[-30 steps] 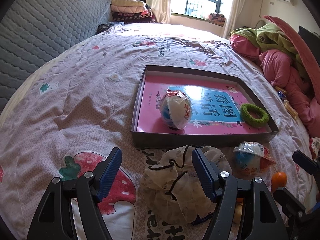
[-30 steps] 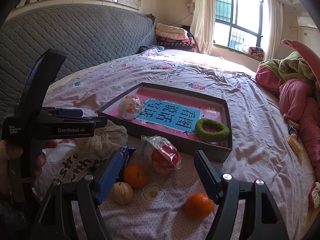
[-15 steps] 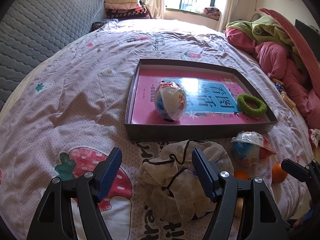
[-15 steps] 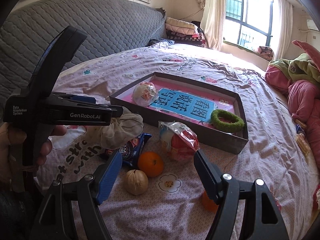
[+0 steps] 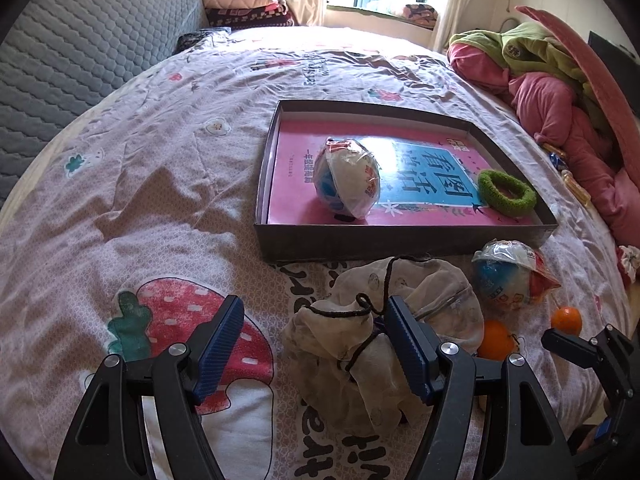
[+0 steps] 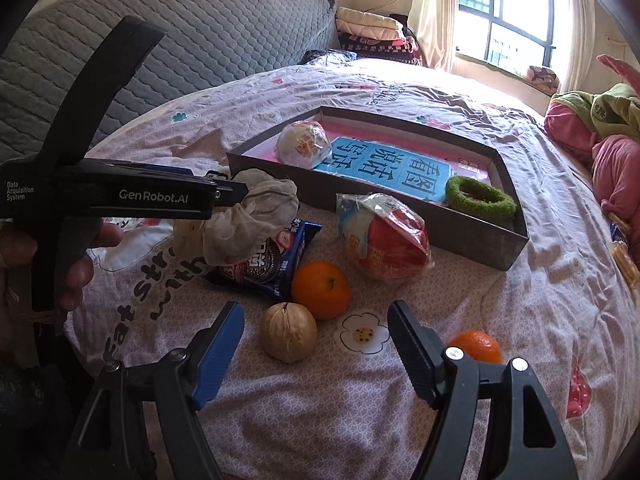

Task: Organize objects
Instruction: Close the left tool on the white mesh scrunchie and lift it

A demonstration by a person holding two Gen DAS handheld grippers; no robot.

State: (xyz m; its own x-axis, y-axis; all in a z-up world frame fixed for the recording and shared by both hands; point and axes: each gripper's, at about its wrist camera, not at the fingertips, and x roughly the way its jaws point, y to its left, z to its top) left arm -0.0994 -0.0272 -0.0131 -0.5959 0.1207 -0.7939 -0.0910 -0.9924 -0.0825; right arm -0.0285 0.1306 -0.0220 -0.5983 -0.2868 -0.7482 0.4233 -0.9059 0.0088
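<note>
Walnut (image 6: 289, 333) lies on the bedspread (image 6: 320, 420) just ahead of my right tongs (image 6: 316, 340), slightly left of their gap, nearer them than my left tongs (image 5: 316, 344), both open and empty.

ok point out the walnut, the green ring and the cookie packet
walnut (image 6: 289, 333), right wrist view, middle of its shell
green ring (image 6: 481, 198), right wrist view, near side of the fuzzy band, inside the box
cookie packet (image 6: 276, 268), right wrist view, blue wrapper face below the cloth
</note>
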